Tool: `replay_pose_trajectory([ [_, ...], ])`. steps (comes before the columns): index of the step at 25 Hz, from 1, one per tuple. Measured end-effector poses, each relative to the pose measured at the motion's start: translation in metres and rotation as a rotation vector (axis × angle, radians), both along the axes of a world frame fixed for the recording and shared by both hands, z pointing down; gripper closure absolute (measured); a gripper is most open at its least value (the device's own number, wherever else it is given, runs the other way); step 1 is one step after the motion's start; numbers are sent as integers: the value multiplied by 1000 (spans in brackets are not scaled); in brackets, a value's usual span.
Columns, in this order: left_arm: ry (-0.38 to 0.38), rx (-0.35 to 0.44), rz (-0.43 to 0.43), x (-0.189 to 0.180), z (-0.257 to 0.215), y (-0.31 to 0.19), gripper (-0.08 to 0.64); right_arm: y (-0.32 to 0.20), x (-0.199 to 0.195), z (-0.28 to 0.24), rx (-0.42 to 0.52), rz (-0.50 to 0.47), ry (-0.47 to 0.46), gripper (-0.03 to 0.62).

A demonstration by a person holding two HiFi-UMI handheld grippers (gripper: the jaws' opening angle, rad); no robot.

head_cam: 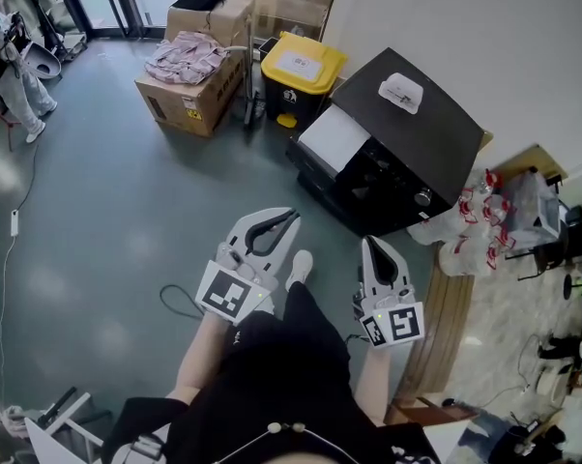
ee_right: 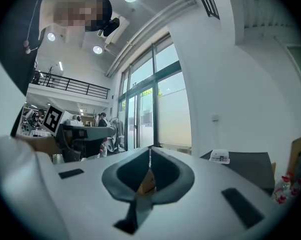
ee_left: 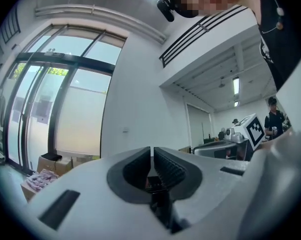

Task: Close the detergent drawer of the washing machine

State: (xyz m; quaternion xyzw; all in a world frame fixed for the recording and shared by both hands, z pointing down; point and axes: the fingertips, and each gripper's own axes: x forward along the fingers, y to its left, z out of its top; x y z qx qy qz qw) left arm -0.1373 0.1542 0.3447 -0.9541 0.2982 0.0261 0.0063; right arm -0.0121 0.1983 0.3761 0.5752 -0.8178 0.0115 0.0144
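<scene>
Though beside washing machine (head_cam: 421,129), floor (head_cam: 107,220) open leftward

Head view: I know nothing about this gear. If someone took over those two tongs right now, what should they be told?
Left gripper: shut, empty, held low in front of the person.
Right gripper: shut, empty, beside it.
Washing machine: ahead and to the right; neither gripper touches it.
Done: nothing that shows. I cannot tell from here whether the detergent drawer is out.
Left: step up to the machine, find the drawer, push it in.
</scene>
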Motion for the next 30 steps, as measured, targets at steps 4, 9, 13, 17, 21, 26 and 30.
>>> replay_pose_trajectory([
  [4, 6, -20, -7, 14, 2, -20, 552, -20, 12, 6, -14, -14, 14, 543],
  [9, -1, -63, -14, 36, 15, -50, 499, -49, 39, 19, -38, -16, 26, 531],
  [13, -43, -97, -33, 54, 30, -89, 487, -83, 61, 33, -75, -40, 45, 529],
  [17, -80, -140, -61, 75, 47, -124, 471, -117, 80, 55, -126, -98, 86, 525],
  [21, -98, -174, -99, 92, 66, -156, 471, -147, 92, 77, -167, -168, 109, 525],
  [26, -173, -293, -102, 114, 106, -183, 445, -175, 95, 102, -241, -282, 150, 523],
  [30, -153, -430, -121, 120, 137, -202, 412, -190, 90, 131, -315, -368, 182, 521],
])
